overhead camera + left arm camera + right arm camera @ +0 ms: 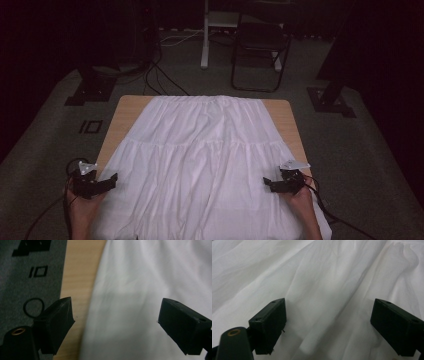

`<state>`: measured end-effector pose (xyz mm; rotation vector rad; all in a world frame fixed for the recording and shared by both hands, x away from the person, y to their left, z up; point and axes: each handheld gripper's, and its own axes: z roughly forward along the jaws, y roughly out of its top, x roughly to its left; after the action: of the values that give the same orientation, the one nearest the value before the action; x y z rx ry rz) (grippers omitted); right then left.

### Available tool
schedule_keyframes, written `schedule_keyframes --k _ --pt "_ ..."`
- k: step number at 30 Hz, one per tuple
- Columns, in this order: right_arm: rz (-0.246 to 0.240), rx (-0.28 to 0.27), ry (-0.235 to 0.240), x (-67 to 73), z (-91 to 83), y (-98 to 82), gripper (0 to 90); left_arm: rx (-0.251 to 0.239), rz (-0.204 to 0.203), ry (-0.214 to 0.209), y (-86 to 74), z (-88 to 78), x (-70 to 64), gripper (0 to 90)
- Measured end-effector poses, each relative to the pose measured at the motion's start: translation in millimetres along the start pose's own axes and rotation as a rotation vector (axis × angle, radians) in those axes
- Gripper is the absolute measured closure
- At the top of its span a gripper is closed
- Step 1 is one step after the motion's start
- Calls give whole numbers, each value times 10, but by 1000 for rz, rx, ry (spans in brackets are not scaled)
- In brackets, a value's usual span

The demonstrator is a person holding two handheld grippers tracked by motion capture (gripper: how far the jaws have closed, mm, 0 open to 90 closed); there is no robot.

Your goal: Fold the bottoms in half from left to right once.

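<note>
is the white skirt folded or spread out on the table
Spread out. The white skirt lies flat across the wooden table, waistband at the far edge, its hem fanning wide toward the person.

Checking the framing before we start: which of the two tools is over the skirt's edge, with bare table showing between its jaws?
The left tool. Its own view shows wooden table beside the white skirt; the right tool sees cloth alone.

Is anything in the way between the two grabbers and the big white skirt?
Nothing visible. The left gripper sits open at the white skirt's left edge, the right gripper open over its right side, bare cloth between each one's jaws.
</note>
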<state>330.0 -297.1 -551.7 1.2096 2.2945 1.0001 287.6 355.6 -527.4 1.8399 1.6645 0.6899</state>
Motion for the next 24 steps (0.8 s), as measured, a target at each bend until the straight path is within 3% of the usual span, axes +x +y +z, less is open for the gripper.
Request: schedule_keyframes --k 6,12,18,22,24 --pt "0 0 1 0 0 0 126 70 19 -10 -95 53 4 125" --pt "-3 0 2 0 0 -1 126 65 56 -56 -185 -8 -106 127" --pt "-7 0 7 8 -4 -3 131 54 103 -98 -321 -144 -305 160" --pt "-10 -1 9 14 -7 -6 133 40 120 -125 -350 -219 -388 407" --pt "-10 -2 8 20 -9 -8 134 36 134 -149 -335 -224 -402 608"
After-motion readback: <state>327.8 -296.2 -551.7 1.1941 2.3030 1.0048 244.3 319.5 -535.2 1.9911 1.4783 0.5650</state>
